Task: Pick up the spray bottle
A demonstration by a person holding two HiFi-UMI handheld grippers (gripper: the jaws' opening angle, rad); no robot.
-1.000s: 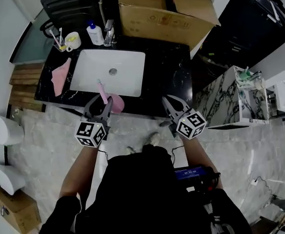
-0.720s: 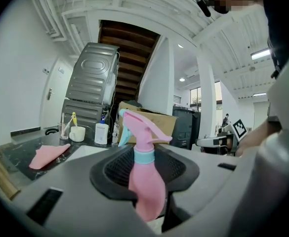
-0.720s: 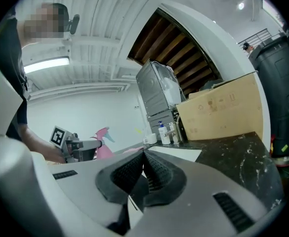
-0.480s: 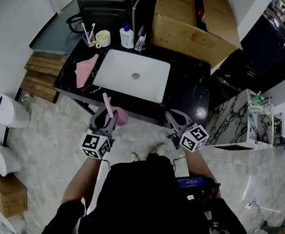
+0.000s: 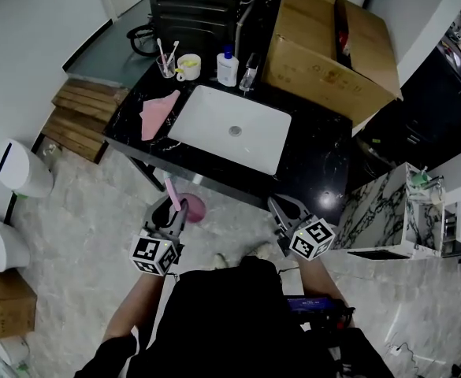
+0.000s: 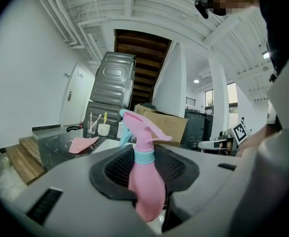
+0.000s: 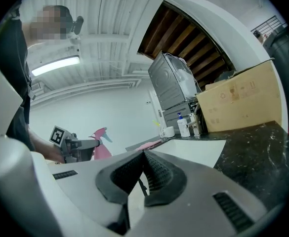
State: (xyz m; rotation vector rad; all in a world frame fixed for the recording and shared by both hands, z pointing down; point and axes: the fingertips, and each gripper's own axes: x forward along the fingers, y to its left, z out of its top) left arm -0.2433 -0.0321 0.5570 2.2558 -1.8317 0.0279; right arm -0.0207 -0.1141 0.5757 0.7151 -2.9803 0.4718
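Observation:
A pink spray bottle (image 5: 189, 208) with a pale blue collar stands upright between the jaws of my left gripper (image 5: 175, 208), which is shut on its body. It hangs over the marble floor, clear of the counter's front edge. In the left gripper view the spray bottle (image 6: 145, 179) fills the gap of the left gripper (image 6: 146, 169), nozzle pointing right. My right gripper (image 5: 282, 209) is held level to the right of it, shut with nothing in it. In the right gripper view the right gripper (image 7: 144, 158) has its pads together, and the spray bottle (image 7: 102, 150) shows at the left.
A black counter (image 5: 318, 157) with a white basin (image 5: 184, 124) lies ahead. On it are a pink cloth (image 5: 158, 110), a toothbrush cup (image 5: 167, 64), a soap bottle (image 5: 228, 68) and a cardboard box (image 5: 332, 46). White bins (image 5: 21, 168) stand left, a marble cabinet (image 5: 378, 211) right.
Both grippers have drawn back from the counter together with the person. The spray bottle, earlier at the basin's front edge, now hangs over the floor in the left gripper.

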